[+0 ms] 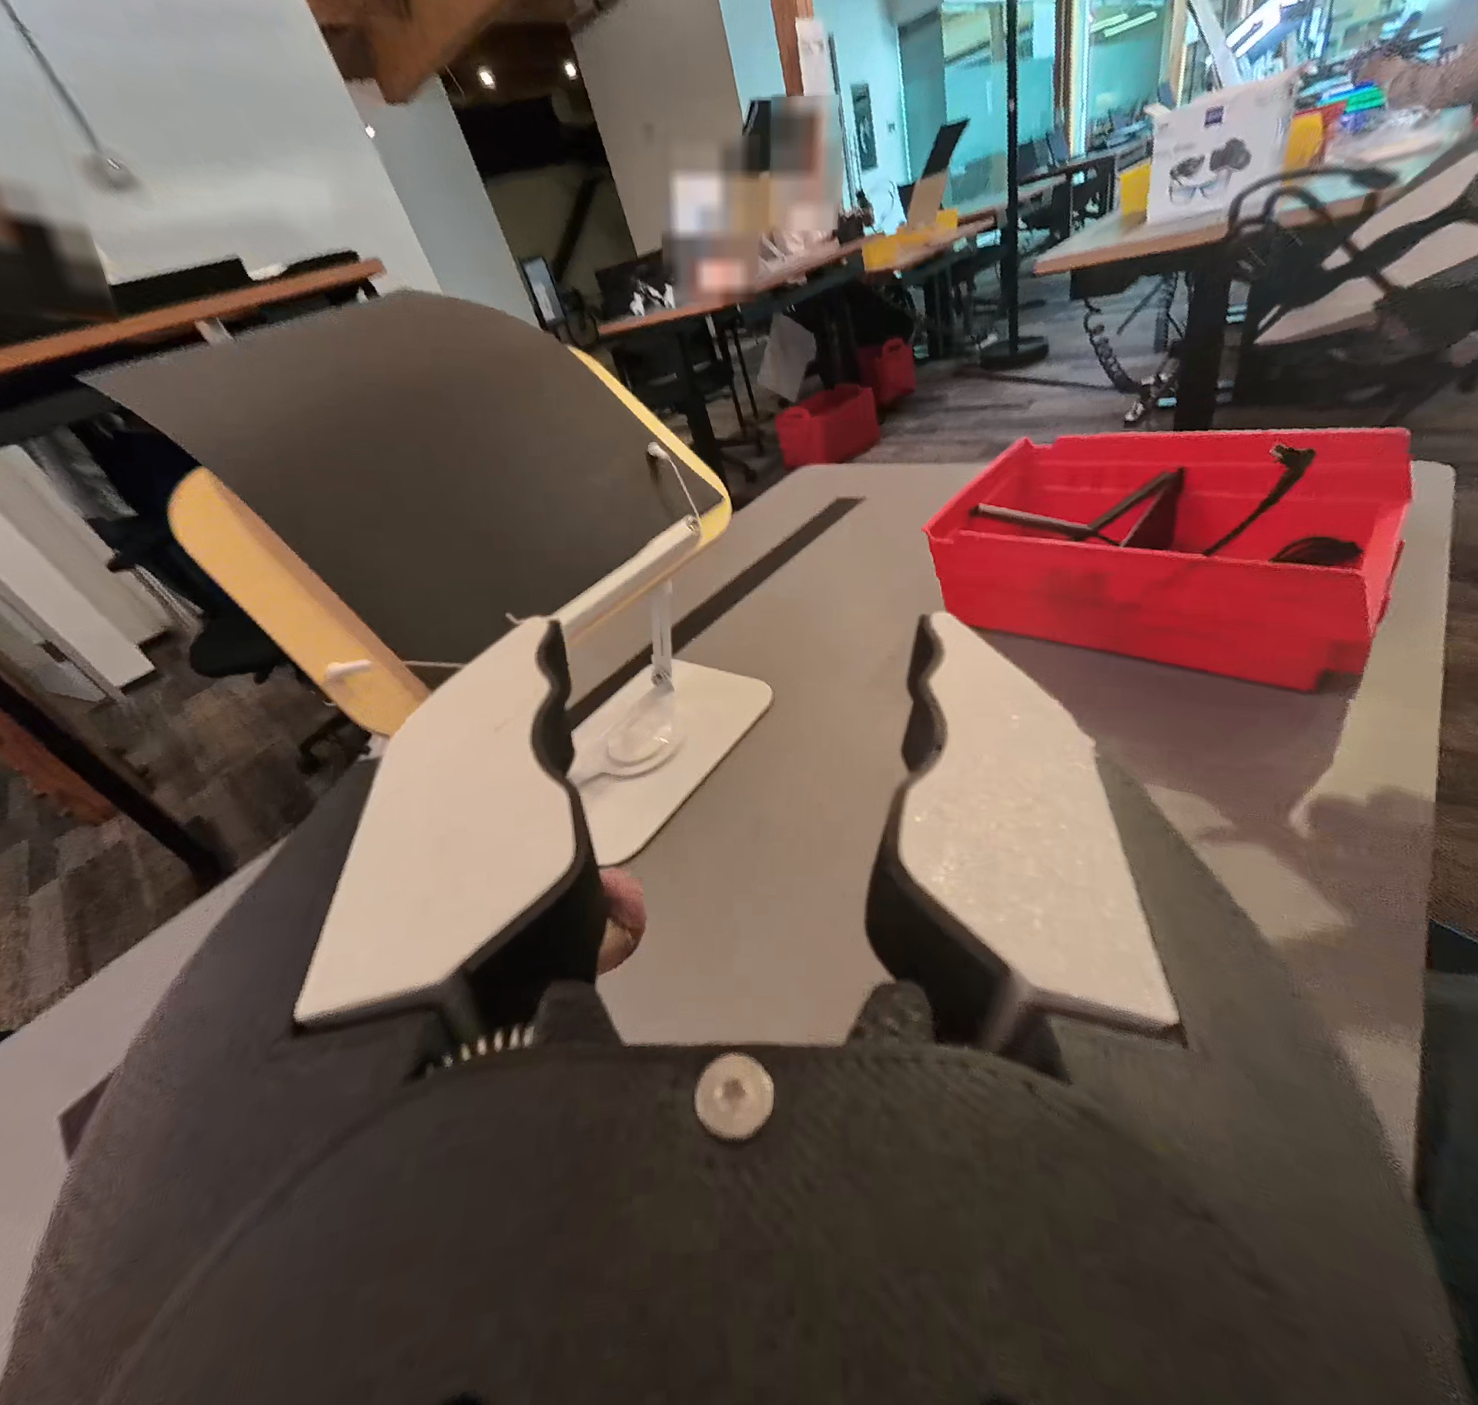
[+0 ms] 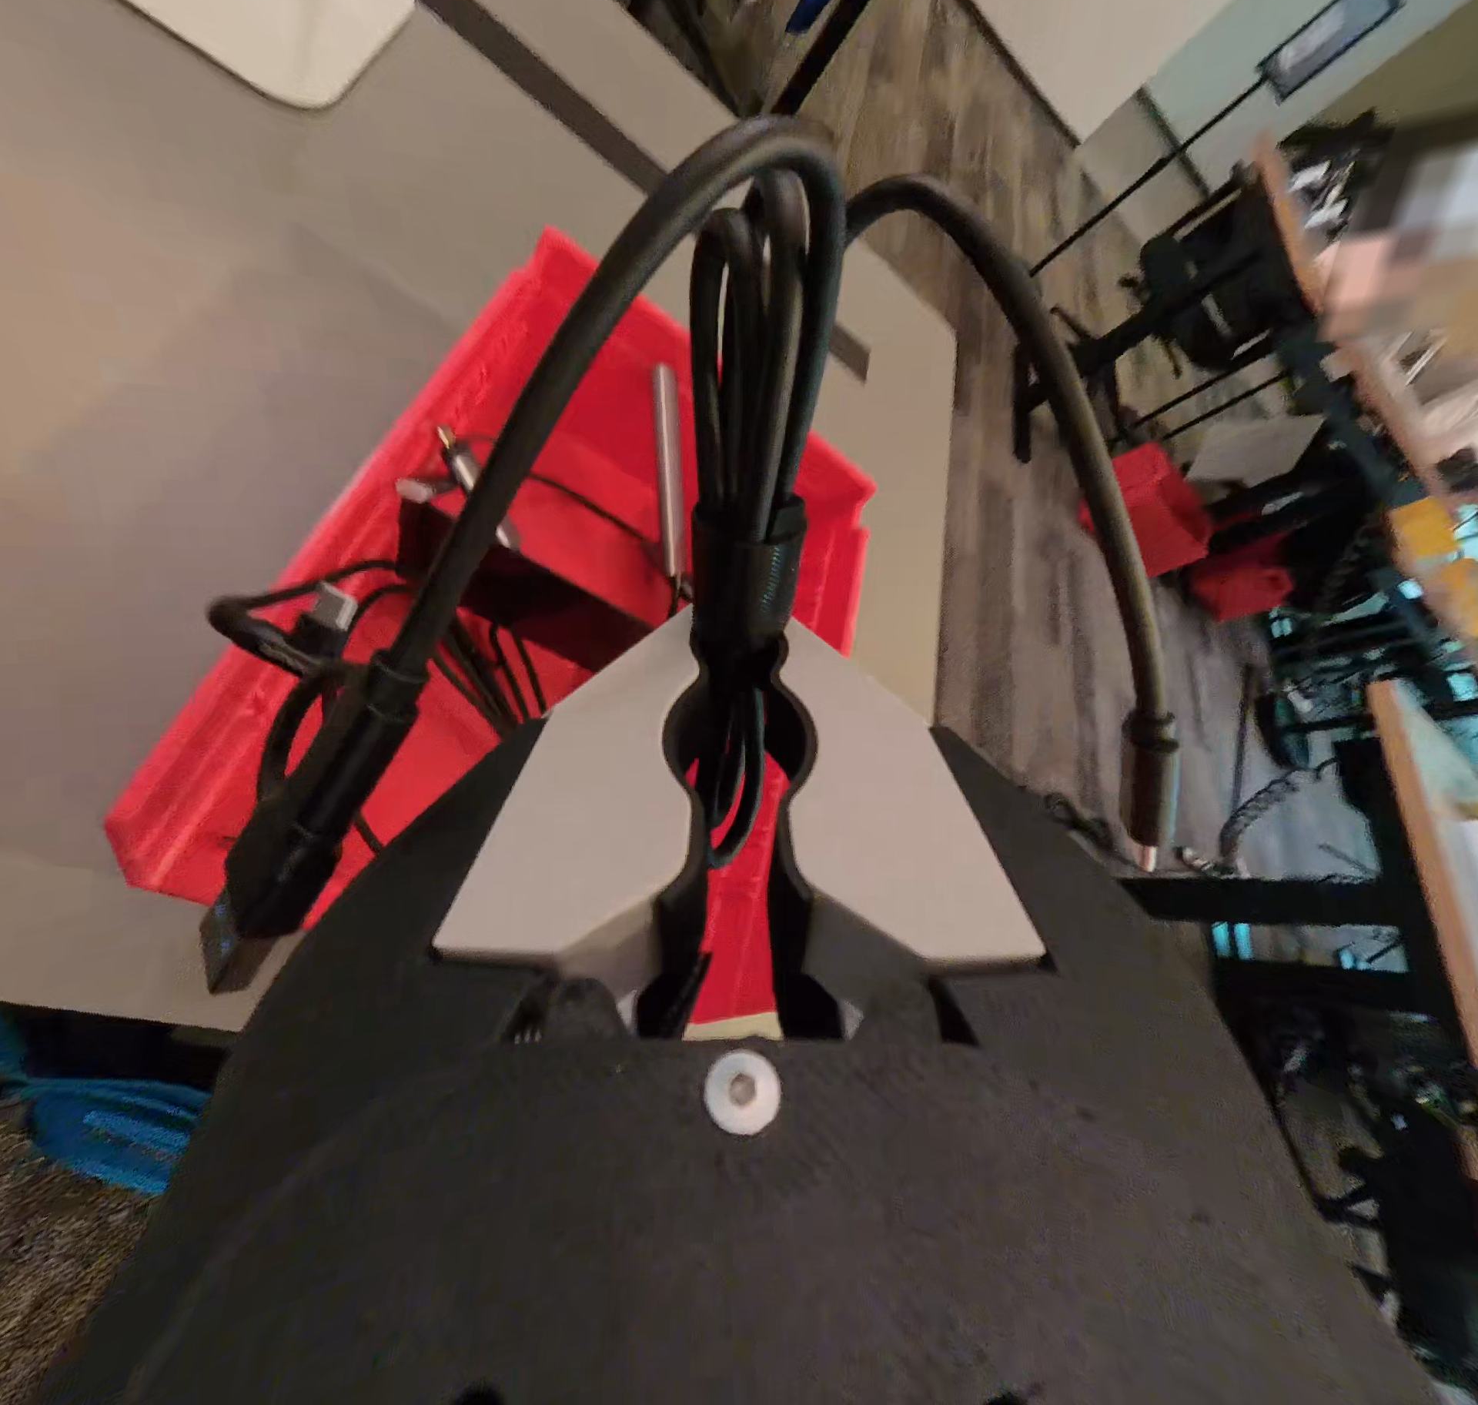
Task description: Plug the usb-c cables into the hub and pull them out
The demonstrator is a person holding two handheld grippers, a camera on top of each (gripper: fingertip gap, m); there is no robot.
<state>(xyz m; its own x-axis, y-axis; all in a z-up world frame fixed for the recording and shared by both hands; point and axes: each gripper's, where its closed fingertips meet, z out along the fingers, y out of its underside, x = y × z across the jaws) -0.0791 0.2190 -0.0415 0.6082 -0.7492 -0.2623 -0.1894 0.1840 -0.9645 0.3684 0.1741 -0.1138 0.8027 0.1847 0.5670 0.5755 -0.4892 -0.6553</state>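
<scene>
Clamped between the right gripper point(image 2: 737, 651) fingers, a bundled black usb-c cable point(image 2: 740, 407) hangs above the red plastic bin point(image 2: 560, 439); left gripper point(image 1: 736, 695) gapes wide, bin ahead-right

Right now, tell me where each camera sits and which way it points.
Left wrist view: on the left gripper, facing forward across the grey table to the red bin; open fingers and a fingertip show.
Right wrist view: on the right gripper, tilted down over the bin; its fingers are shut on a bundled black cable.
Shared: the red bin, the table, and the white stand base.
</scene>
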